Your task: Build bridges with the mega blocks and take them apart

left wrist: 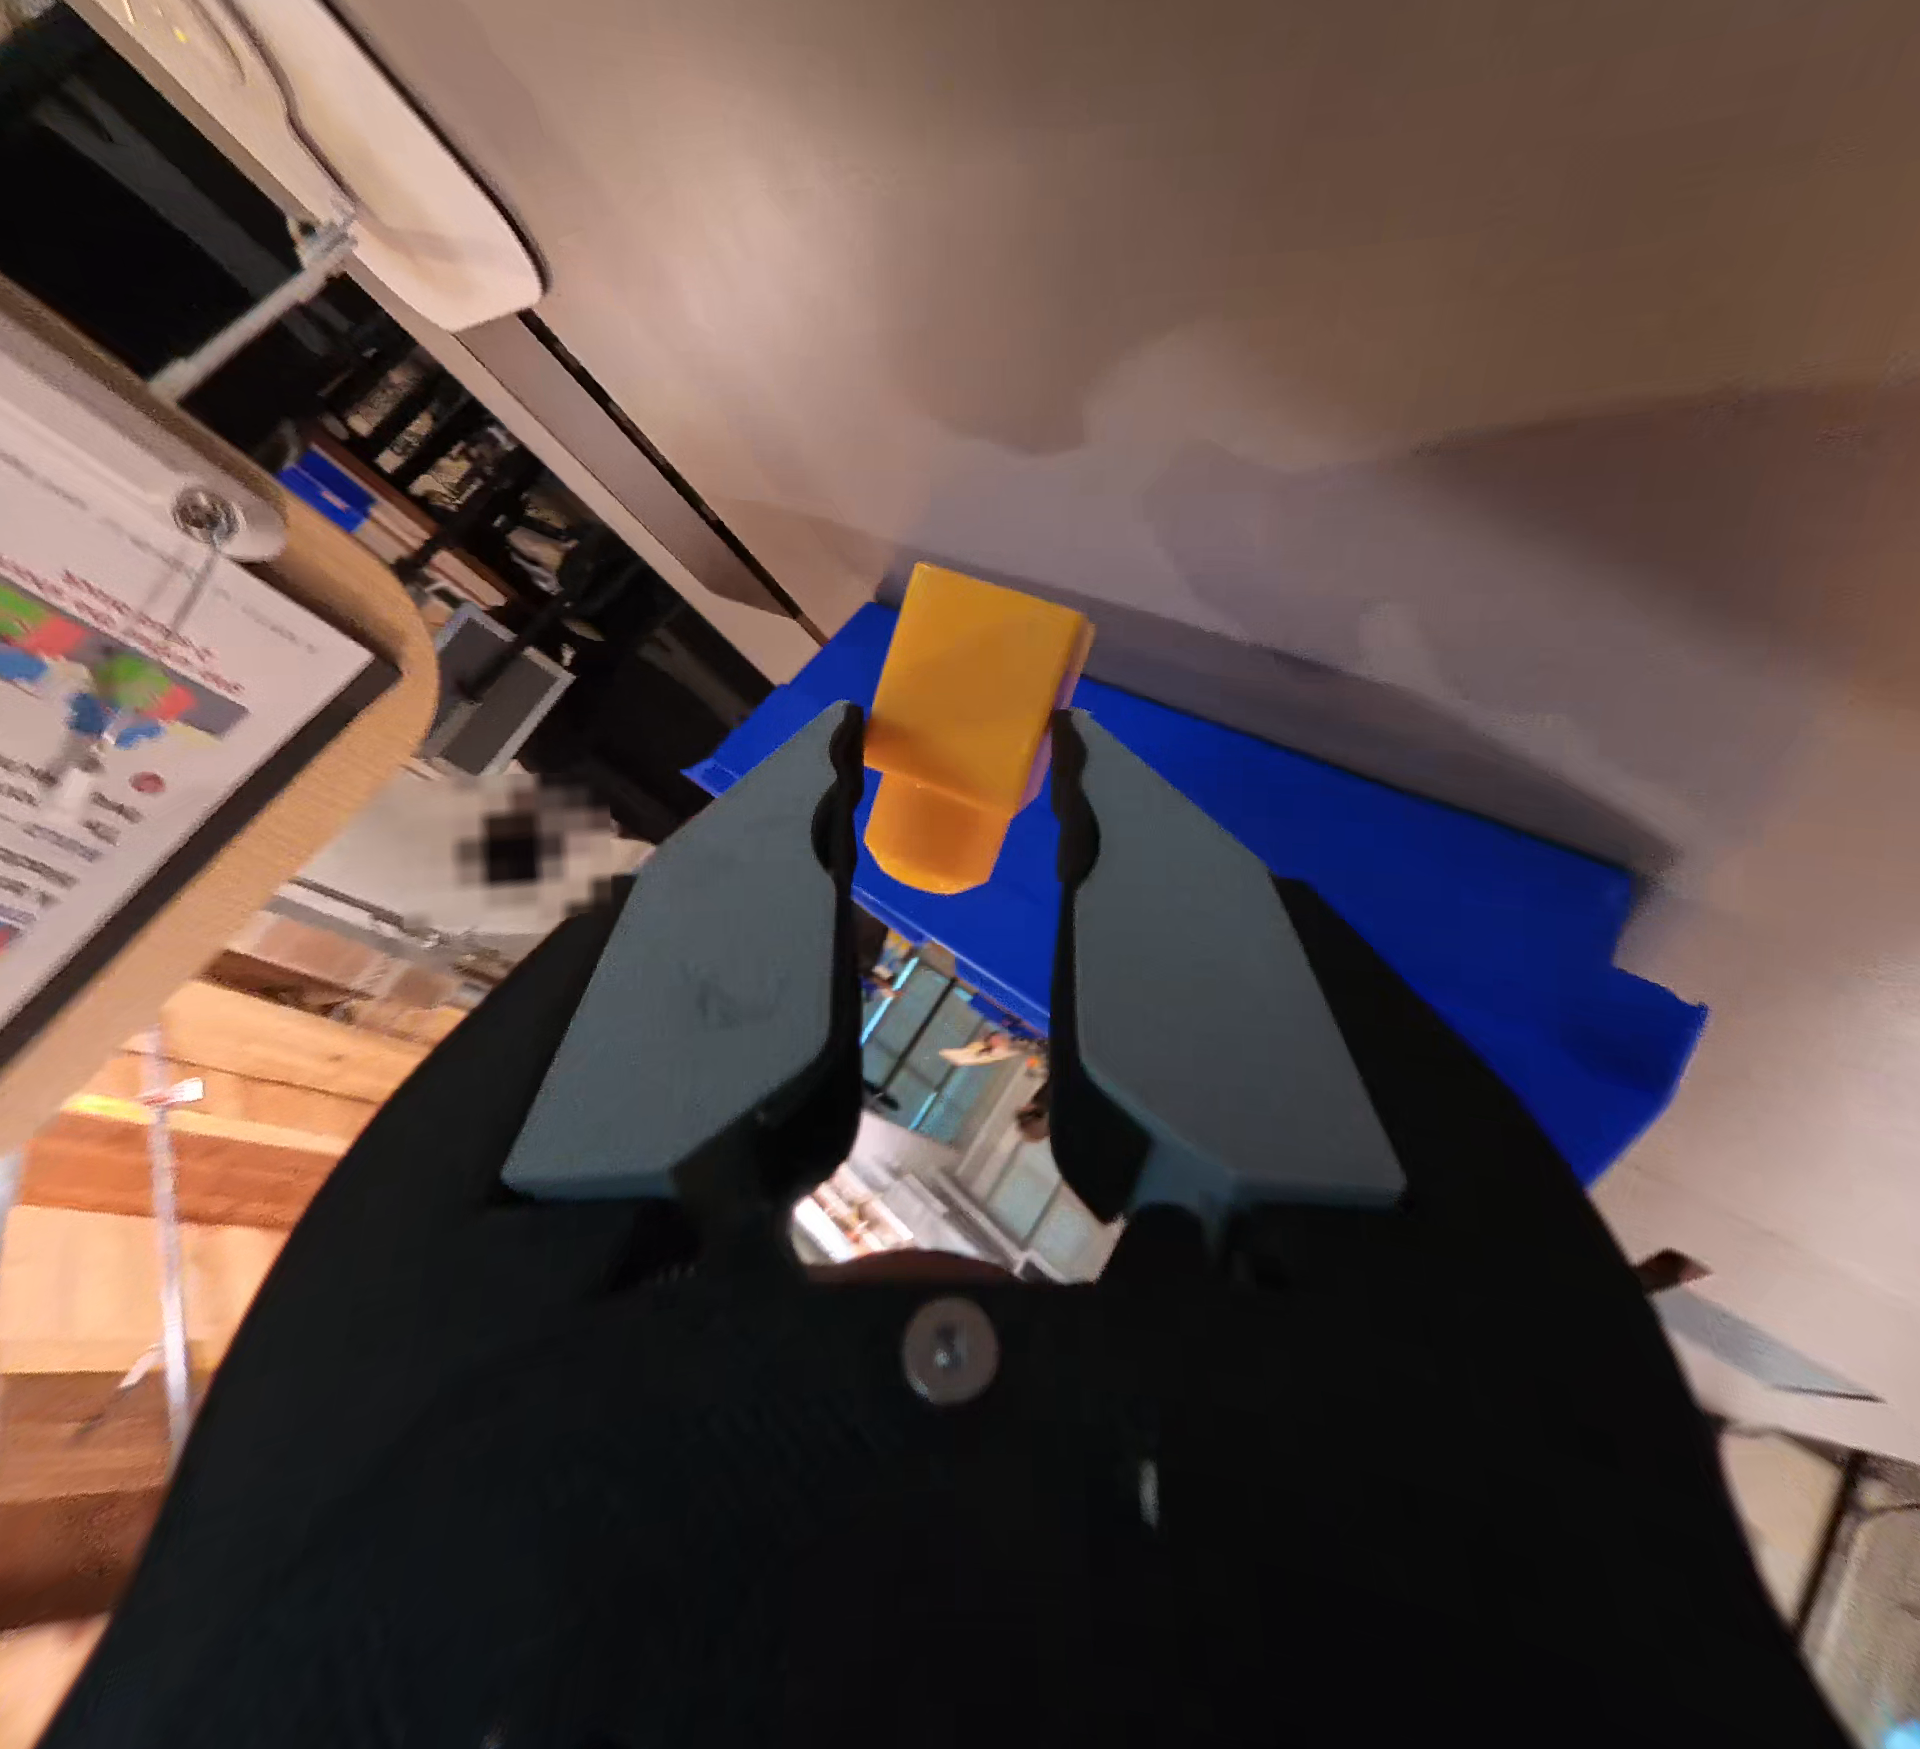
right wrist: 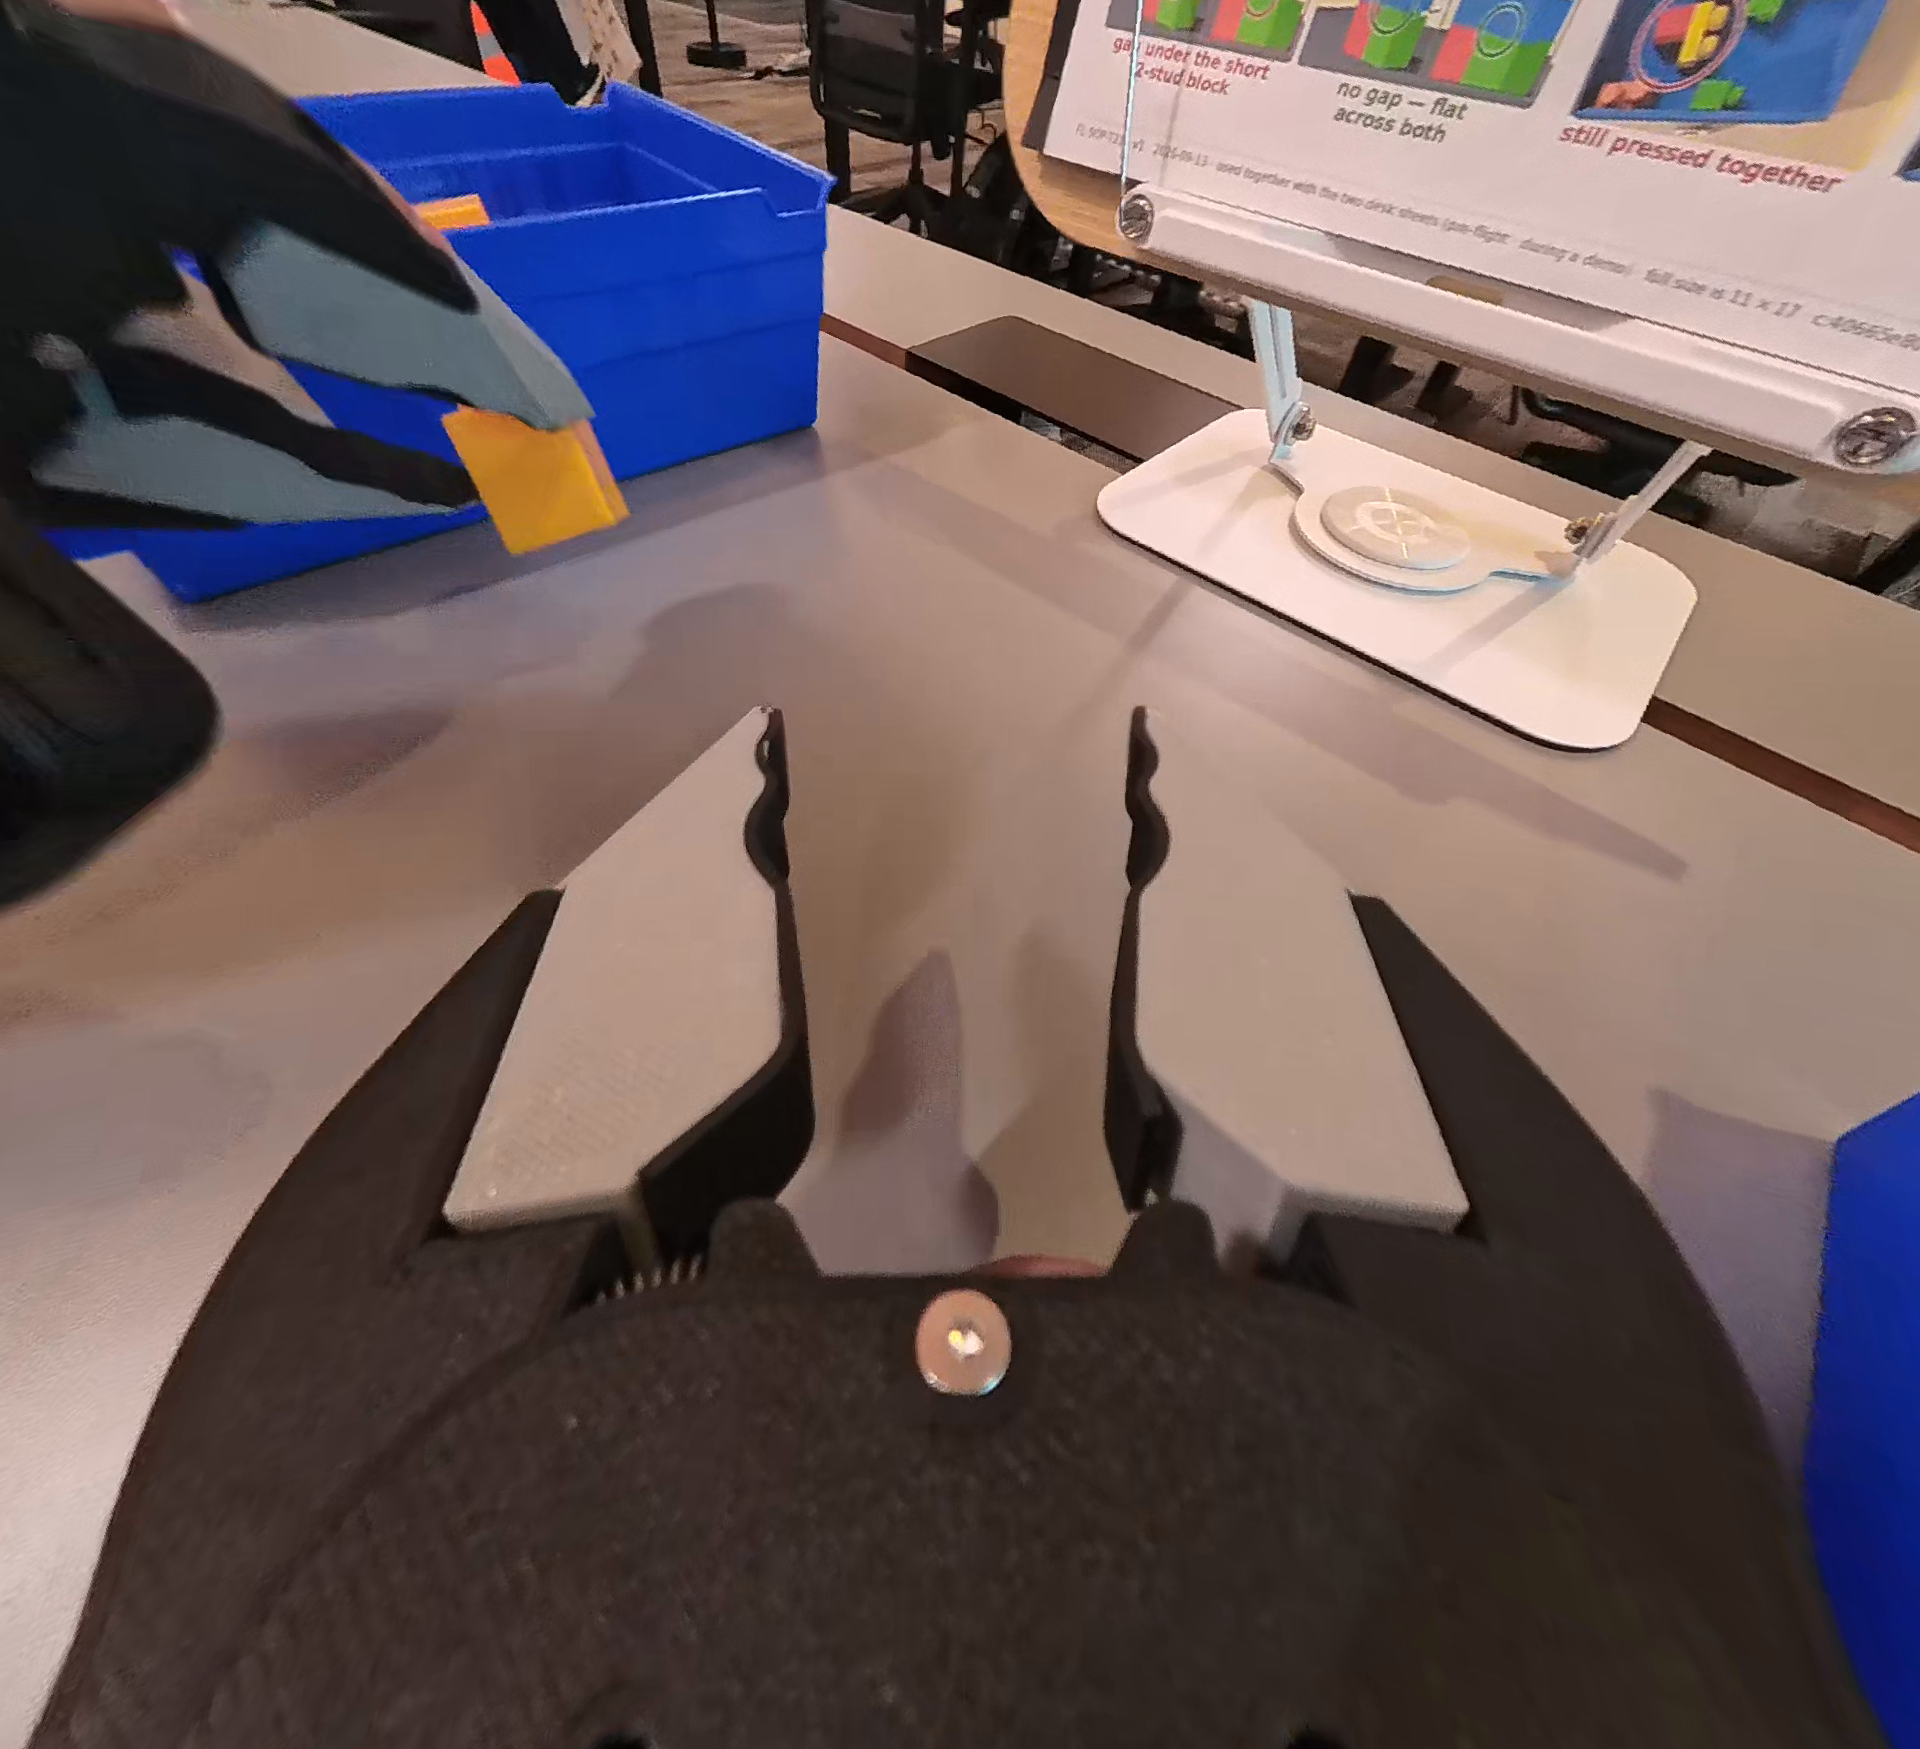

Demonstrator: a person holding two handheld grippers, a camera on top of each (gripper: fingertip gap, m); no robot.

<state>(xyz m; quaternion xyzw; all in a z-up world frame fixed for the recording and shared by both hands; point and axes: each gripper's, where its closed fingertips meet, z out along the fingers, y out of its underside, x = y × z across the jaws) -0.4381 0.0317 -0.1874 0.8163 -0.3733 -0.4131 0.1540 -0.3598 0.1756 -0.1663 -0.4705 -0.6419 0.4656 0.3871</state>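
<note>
One orange block (left wrist: 961, 723) sits clamped in the left claw (left wrist: 954, 743), held above the bench (right wrist: 935, 577) just in front of the blue bin (right wrist: 665, 265). The right claw (right wrist: 951, 733) hangs apart and empty over the bare bench middle, with a white stand (right wrist: 1403, 577) at the far edge.

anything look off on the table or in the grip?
Nothing stands out. The left gripper holds an orange block clear of the table, beside the blue bin. The right gripper is open and empty. No spills or damage visible.

Orange block (left wrist: 966, 712) held tilted beside blue bin (right wrist: 665, 265).
</note>
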